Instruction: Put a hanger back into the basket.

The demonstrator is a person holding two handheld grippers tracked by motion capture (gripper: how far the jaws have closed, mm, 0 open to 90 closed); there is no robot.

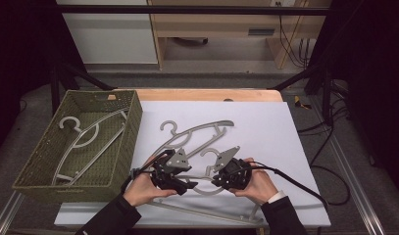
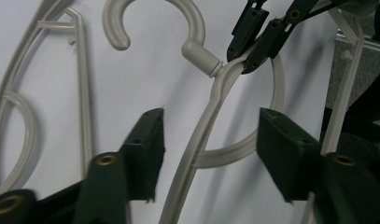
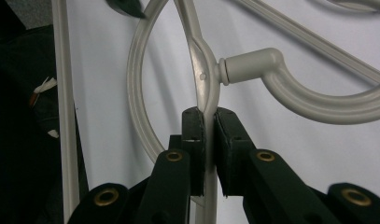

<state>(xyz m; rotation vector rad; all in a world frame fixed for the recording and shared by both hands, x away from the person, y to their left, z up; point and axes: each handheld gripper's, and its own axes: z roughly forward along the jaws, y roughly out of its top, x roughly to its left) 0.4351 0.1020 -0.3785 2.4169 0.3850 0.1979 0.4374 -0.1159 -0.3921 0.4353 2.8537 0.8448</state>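
A pale grey plastic hanger lies on the white sheet near the front edge, its hook pointing away from me. My right gripper is shut on the hanger's arm just below the hook's neck, as the right gripper view shows. My left gripper is open. In the left gripper view, the same hanger's shoulder arm runs between the spread jaws without touching either. The right gripper appears beyond them, clamped by the neck.
A second grey hanger lies farther back on the sheet. An olive woven basket at the left holds another hanger. The table's wooden far edge sits behind the sheet. A black cable trails right.
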